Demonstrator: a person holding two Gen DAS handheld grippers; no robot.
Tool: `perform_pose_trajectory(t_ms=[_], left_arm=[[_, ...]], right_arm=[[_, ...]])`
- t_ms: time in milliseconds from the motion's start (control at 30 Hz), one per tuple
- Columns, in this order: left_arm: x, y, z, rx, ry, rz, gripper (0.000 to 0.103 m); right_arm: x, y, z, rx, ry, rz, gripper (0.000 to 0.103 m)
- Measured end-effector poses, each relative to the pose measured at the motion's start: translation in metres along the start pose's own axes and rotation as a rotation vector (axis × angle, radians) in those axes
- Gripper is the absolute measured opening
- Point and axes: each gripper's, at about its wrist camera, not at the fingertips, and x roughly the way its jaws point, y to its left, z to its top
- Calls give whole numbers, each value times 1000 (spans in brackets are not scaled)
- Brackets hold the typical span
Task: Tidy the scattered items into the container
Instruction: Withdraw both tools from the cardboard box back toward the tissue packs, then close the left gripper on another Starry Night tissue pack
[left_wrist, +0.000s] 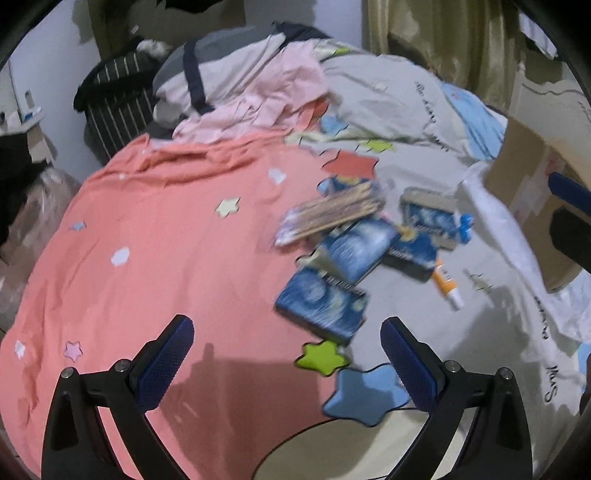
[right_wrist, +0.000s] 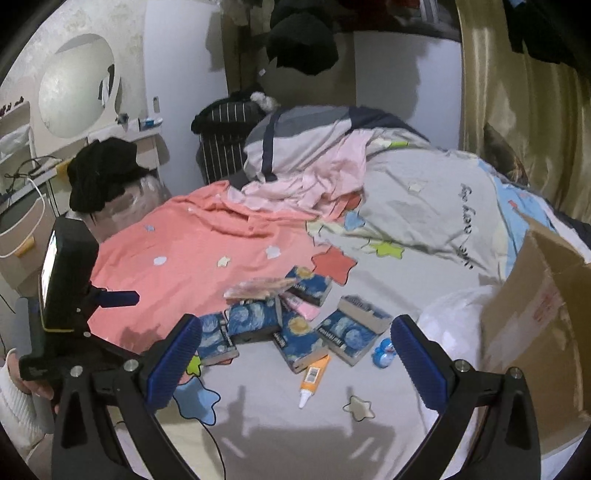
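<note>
Blue starry-night boxes (right_wrist: 295, 332) lie heaped on the bed (right_wrist: 369, 435), several of them overlapping where the coral sheet (right_wrist: 184, 251) meets the grey star-printed cover (right_wrist: 424, 192). Across the top of the heap rests a clear packet of wooden sticks (left_wrist: 332, 212), touching the boxes beneath it. An orange glue tube (right_wrist: 312, 378) lies just beside the heap at its 6 o'clock edge in the right wrist view, its white nozzle pointing toward the camera. A small blue trinket (right_wrist: 384, 354) sits just beside the rightmost box (right_wrist: 351, 332), at 3 o'clock of the tube.

A cardboard box (right_wrist: 535, 325), the container, stands on the bed at 3 o'clock of the heap, well apart from it, with a white plastic bag (right_wrist: 454, 317) bunched between the two. Crumpled pink clothing (right_wrist: 314, 177) and a striped pillow (right_wrist: 295, 136) lie at 12 o'clock, beyond the heap.

Left tongs (left_wrist: 288, 360) hang above the sheet with fingers spread wide and nothing between them; the nearest blue box (left_wrist: 321, 302) lies just ahead of the gap. Right tongs (right_wrist: 295, 358) are likewise spread wide and hold nothing, hovering over the heap with the glue tube seen between the pads. In the right wrist view the left tool shows at 9 o'clock
</note>
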Motion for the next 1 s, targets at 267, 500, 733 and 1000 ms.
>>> perform_pose_trajectory(t_ms=[267, 500, 733, 1000], left_arm=[[12, 0, -10, 54, -5, 31, 103], [32, -10, -11, 127, -9, 90, 103], [46, -12, -1, 134, -23, 18, 103], [44, -24, -9, 190, -46, -24, 103]], right_arm=[[33, 3, -27, -62, 96, -84, 103], [64, -2, -48, -69, 169, -148, 102], [79, -1, -60, -86, 193, -155, 102], [84, -5, -65, -79, 195, -154, 102]])
